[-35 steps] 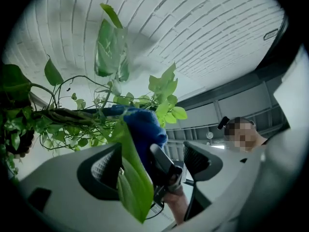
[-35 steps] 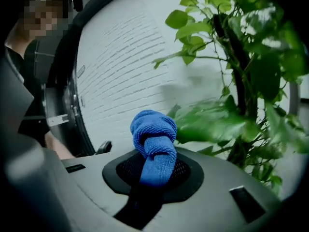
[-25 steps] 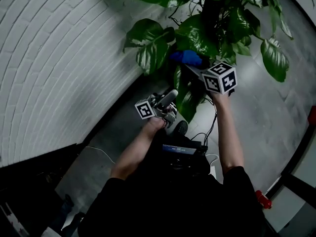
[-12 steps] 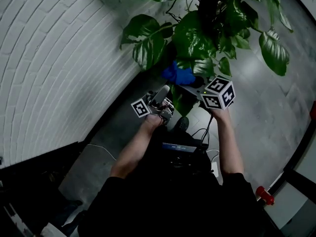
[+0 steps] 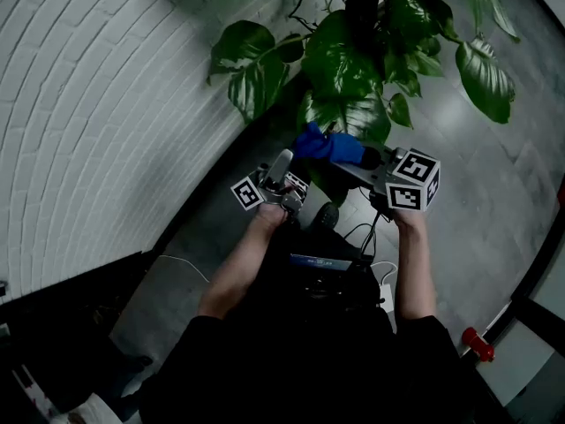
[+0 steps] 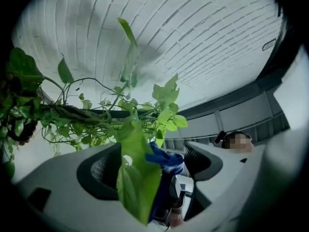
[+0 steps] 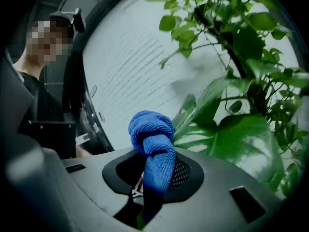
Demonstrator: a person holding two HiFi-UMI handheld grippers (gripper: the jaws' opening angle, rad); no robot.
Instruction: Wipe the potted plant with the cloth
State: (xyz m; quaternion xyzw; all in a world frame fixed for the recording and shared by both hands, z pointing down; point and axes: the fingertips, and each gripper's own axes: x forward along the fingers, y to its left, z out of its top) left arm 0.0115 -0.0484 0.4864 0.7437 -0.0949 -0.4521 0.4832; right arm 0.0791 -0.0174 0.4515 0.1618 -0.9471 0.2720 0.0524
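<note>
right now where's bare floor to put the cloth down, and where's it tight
Bare floor lies right of the plant, beyond the right gripper. A narrower strip runs between the brick wall and the left gripper. It is crowded between the grippers: leaves, the cloth and cables below.

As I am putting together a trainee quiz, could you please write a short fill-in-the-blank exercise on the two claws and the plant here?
1. The right claw is shut on a ____ cloth.
2. A green ____ of the potted plant hangs between the jaws of the open left claw.
3. The wall behind the plant is white ____.
Missing words: blue; leaf; brick.
</note>
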